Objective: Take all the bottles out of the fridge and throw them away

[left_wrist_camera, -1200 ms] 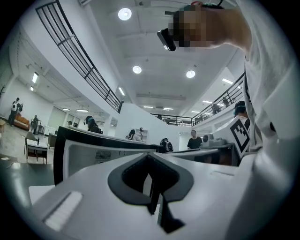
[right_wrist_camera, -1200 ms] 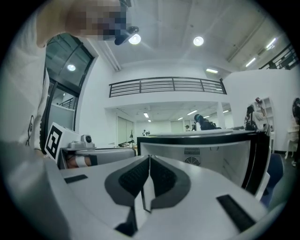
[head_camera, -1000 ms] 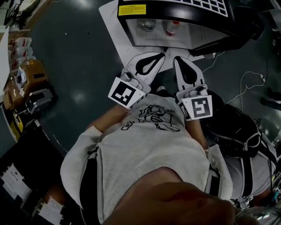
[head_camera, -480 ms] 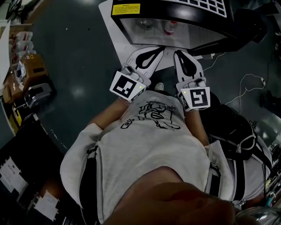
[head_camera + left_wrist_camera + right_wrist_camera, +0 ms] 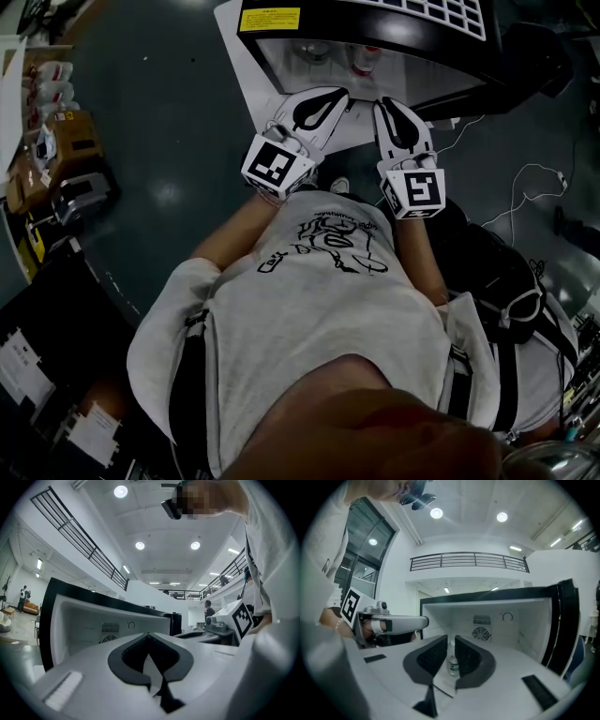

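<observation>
A small black fridge [image 5: 375, 23] stands open on the floor in front of me. Two bottles show inside it in the head view: a clear one [image 5: 315, 52] and a red-capped one [image 5: 365, 58]. My left gripper [image 5: 339, 94] is shut and empty, its tips just before the fridge's opening. Beside it, my right gripper [image 5: 383, 103] is also shut and empty at the opening. In the right gripper view, a clear bottle [image 5: 453, 664] shows far off through the slit between the right gripper [image 5: 451, 641] pads, standing on the fridge floor. The left gripper view looks past the left gripper [image 5: 149, 635] into the white fridge interior [image 5: 89, 625].
The fridge door [image 5: 565, 620] hangs open at the right. A white sheet [image 5: 239, 52] lies under the fridge. Cables [image 5: 525, 183] and a black bag [image 5: 497, 267] lie on the floor to the right. Boxes and gear [image 5: 66, 155] crowd the left side.
Both grippers have moved forward toward the fridge opening, side by side, and a little lower. Neither has taken hold of anything.
</observation>
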### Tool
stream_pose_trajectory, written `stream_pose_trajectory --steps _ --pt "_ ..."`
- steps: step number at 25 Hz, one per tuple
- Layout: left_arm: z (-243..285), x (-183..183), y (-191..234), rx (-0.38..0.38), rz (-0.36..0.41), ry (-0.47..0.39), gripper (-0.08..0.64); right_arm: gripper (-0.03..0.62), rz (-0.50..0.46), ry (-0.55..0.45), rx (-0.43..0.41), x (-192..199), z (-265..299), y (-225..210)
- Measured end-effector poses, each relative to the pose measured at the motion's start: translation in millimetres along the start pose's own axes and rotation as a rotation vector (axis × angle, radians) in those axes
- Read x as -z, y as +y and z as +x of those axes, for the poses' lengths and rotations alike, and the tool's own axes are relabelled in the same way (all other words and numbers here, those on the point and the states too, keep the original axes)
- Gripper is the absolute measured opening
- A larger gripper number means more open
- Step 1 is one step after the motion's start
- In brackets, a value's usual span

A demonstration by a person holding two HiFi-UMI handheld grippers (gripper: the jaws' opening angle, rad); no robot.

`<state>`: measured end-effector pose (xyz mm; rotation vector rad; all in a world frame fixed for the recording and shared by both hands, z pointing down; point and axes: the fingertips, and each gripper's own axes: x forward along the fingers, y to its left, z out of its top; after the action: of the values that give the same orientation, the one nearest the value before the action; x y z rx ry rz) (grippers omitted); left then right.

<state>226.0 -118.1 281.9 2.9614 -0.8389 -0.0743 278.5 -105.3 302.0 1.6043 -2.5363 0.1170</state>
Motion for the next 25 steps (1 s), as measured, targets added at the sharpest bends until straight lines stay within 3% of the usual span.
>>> stream_pose_trajectory --steps 25 --pt "21.0 35.0 18.7 -0.021 0.002 0.031 0.009 0.077 -0.016 0.038 0.003 31.1 30.2 -19.4"
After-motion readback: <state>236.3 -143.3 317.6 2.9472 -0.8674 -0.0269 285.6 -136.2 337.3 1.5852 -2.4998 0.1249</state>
